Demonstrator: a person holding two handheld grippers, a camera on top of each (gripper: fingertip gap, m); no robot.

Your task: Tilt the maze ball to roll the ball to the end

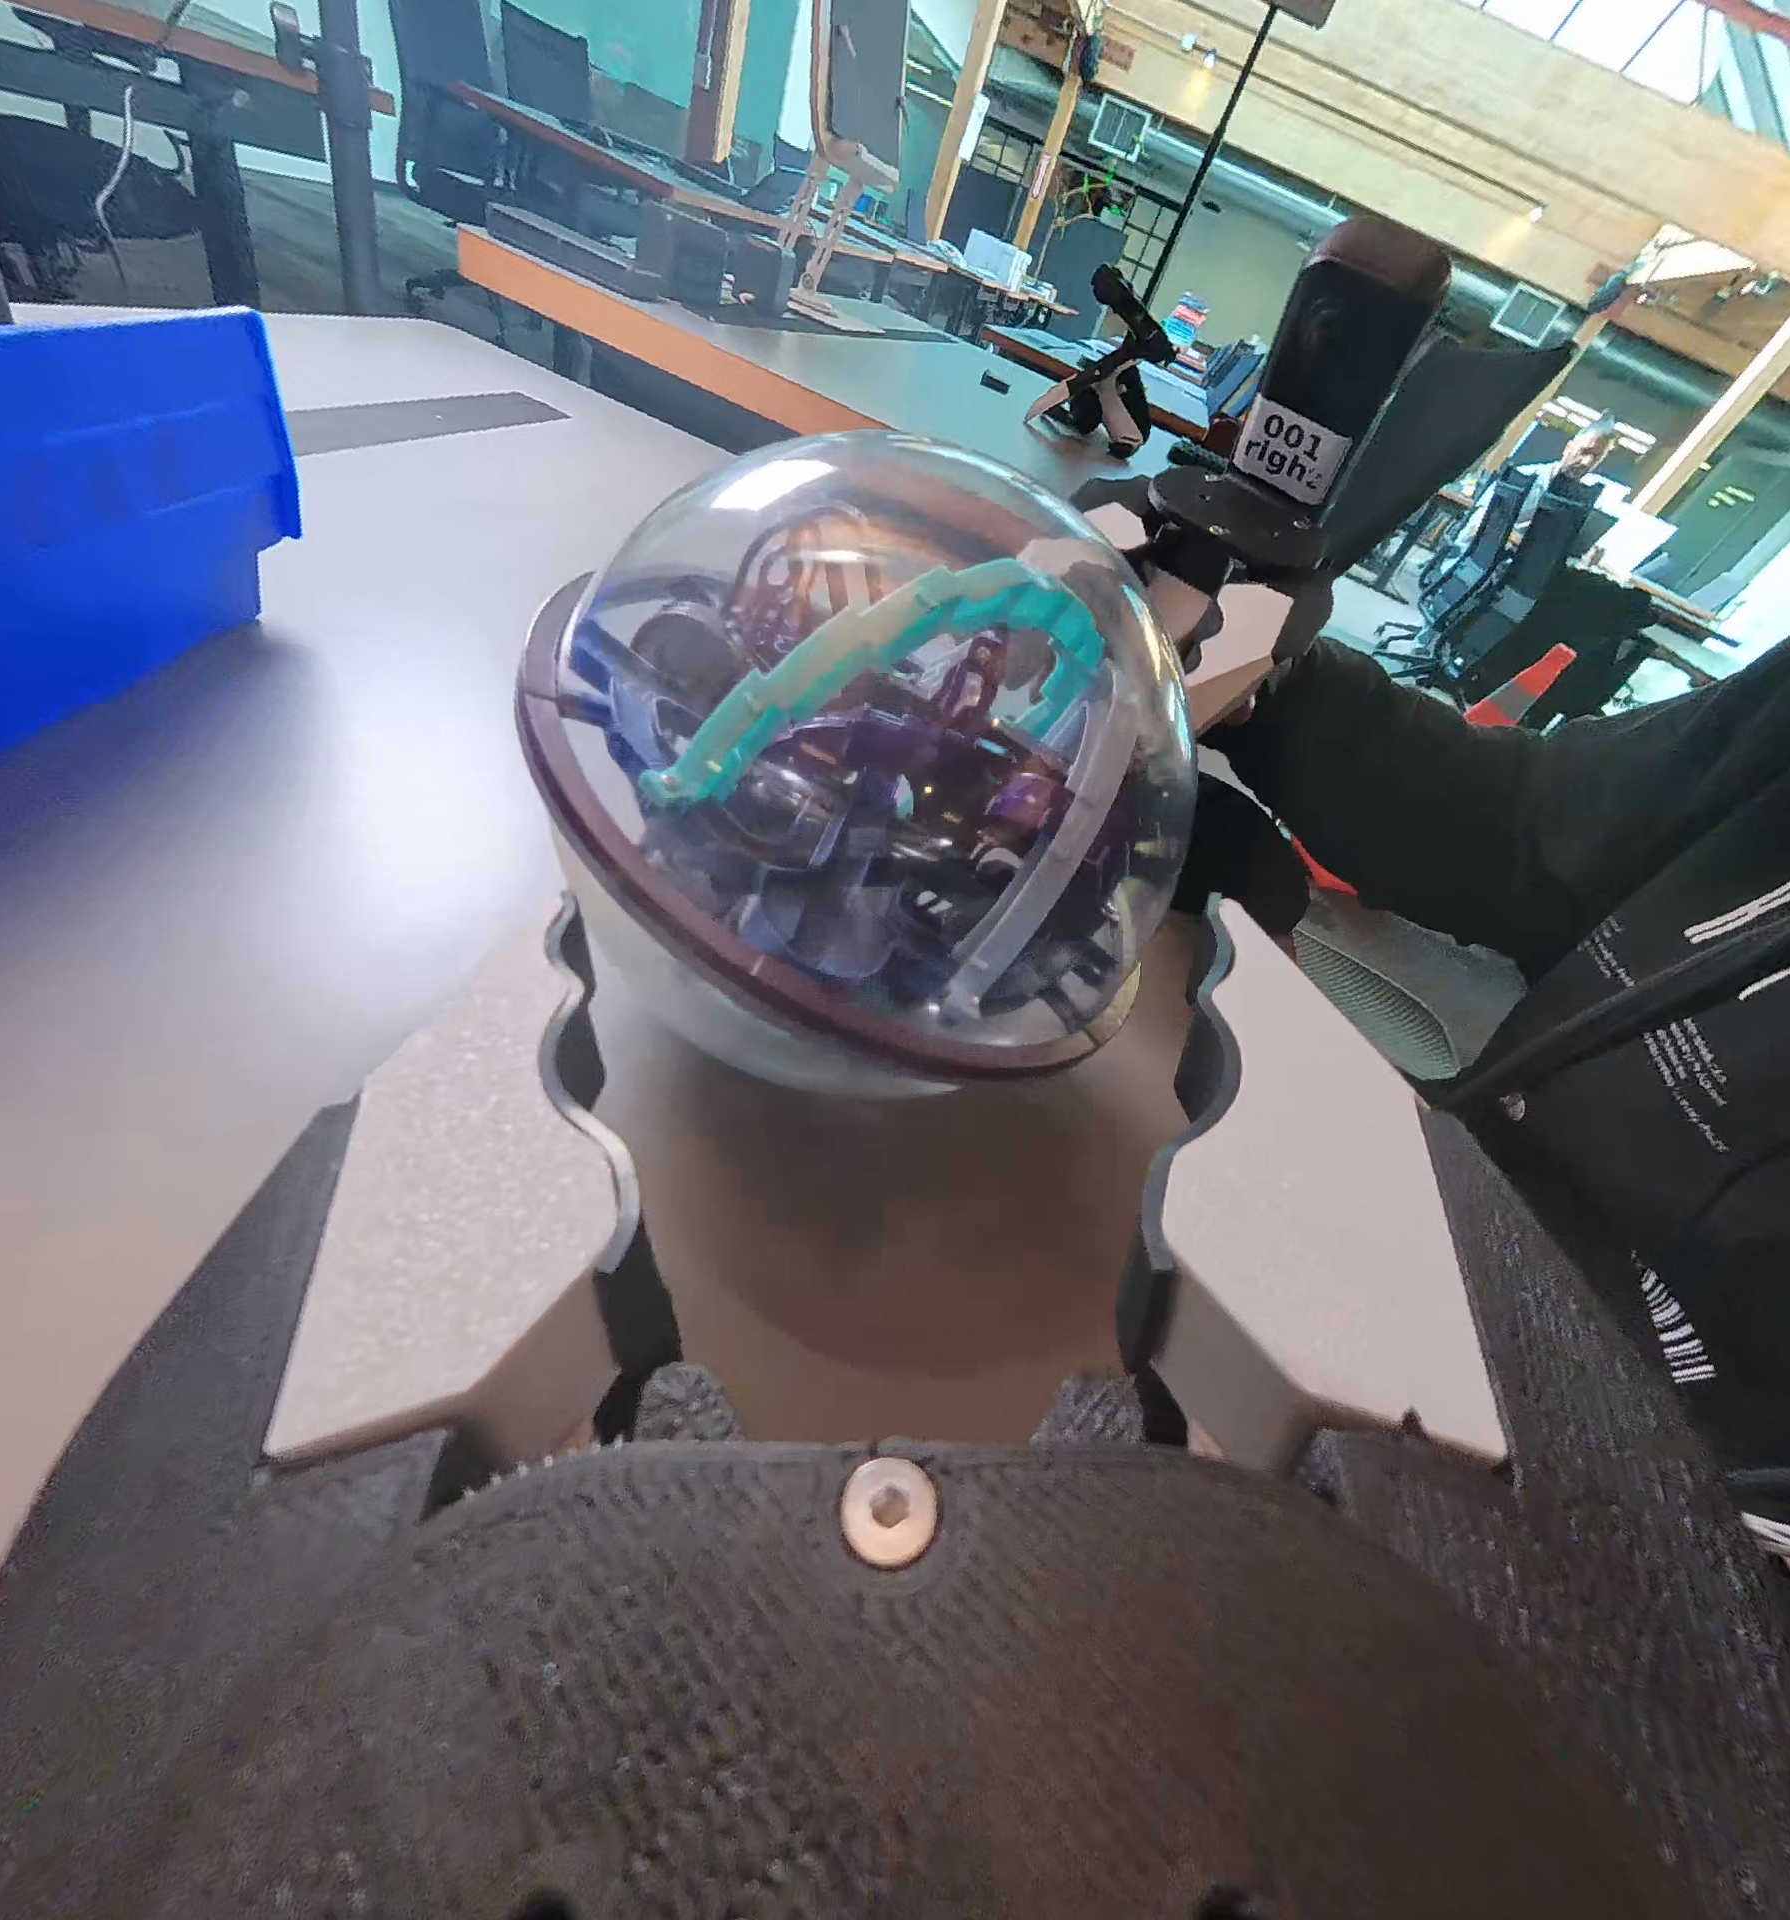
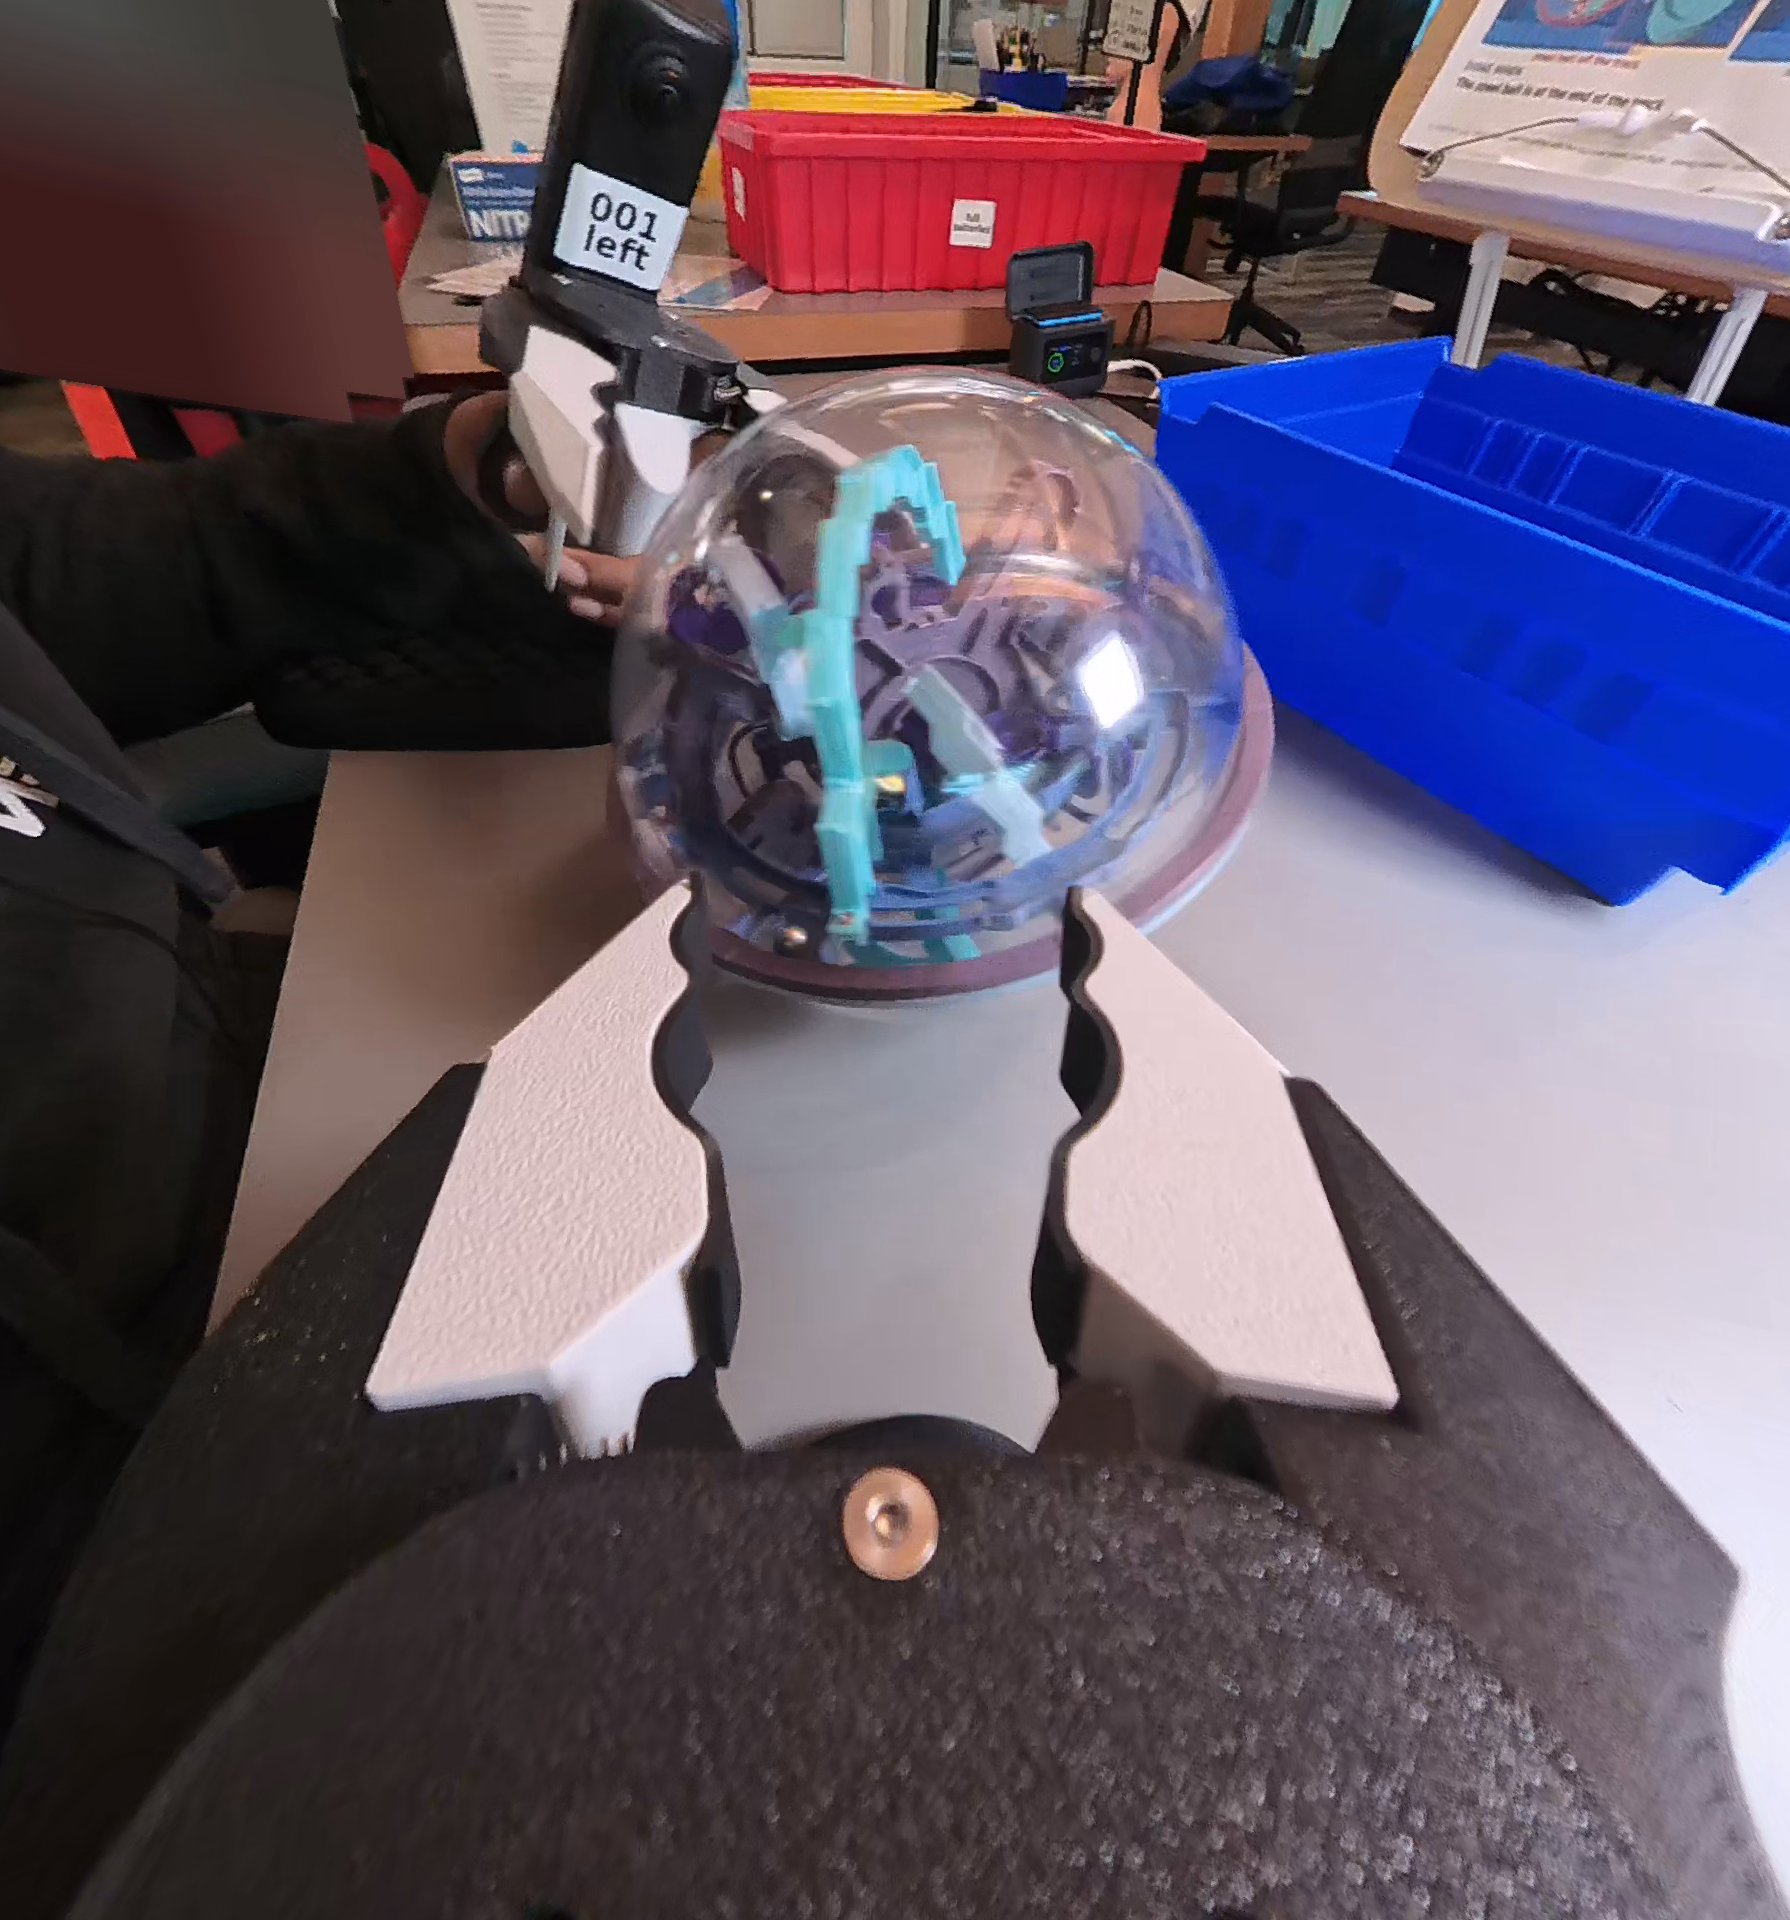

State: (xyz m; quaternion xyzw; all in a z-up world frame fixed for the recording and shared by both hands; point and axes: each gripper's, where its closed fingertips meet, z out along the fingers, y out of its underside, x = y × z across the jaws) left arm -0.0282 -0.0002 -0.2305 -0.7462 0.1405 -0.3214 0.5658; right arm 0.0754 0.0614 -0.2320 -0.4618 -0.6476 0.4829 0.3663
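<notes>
Both grippers, left gripper [image 1: 886, 925] and right gripper [image 2: 875, 914], have their jaws spread wide, gripping nothing. Between them the clear maze ball [image 1: 860, 758] sits tilted on the grey surface [image 1: 247, 831], its tiny silver ball [image 2: 793, 940] low by the rim. Beside it stands a blue bin [image 2: 1493, 623].

One maze ball [image 2: 922, 665] is sitting ahead of the claws, two grippers [image 1: 886, 925] [image 2: 875, 914] are flanking it, one blue bin [image 2: 1556, 644] is lying beyond, one red bin [image 2: 932, 197] behind.
</notes>
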